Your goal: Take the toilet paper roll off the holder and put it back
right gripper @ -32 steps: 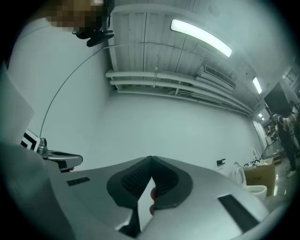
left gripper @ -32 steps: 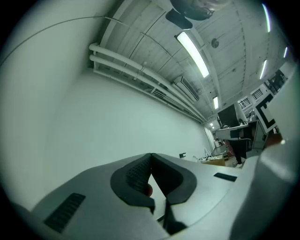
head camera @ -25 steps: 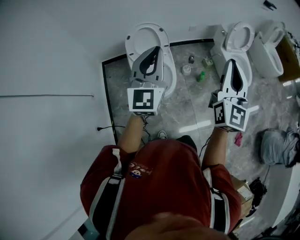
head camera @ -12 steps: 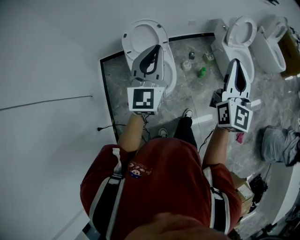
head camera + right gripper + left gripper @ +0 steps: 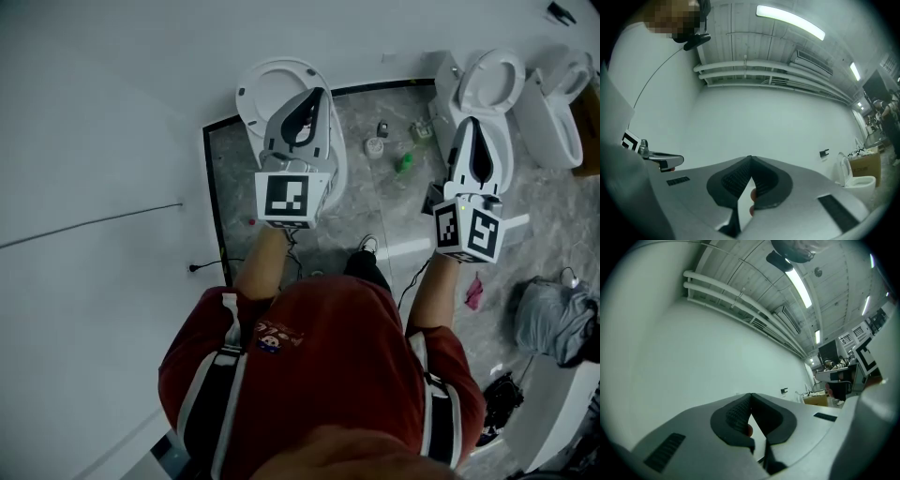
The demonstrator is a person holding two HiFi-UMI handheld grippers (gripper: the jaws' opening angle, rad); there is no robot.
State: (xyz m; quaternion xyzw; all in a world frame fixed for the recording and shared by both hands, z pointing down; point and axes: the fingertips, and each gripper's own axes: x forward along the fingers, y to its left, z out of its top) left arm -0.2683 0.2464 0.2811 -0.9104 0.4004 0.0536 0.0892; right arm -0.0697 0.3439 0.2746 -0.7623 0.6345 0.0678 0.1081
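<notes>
No toilet paper roll or holder shows in any view. In the head view my left gripper [image 5: 317, 92] is held out over a white toilet [image 5: 267, 80], its jaws together with nothing between them. My right gripper [image 5: 472, 120] hangs in front of a second toilet [image 5: 497, 75], also shut and empty. Both gripper views look slightly upward at a bare white wall. In these the left gripper [image 5: 751, 394] and the right gripper [image 5: 750, 158] have their black pads meeting at the tips.
A third toilet [image 5: 562, 103] stands at the far right. Small bottles [image 5: 405, 161] sit on the grey marble floor between the toilets. A grey bag [image 5: 548, 319] lies at the right. A small black fitting [image 5: 824, 153] is on the wall, with a cardboard box [image 5: 865, 164] beyond it.
The person has stepped forward, one foot now showing on the floor. The bag and floor items slid down the head view. Both grippers stayed shut and held out in front.
</notes>
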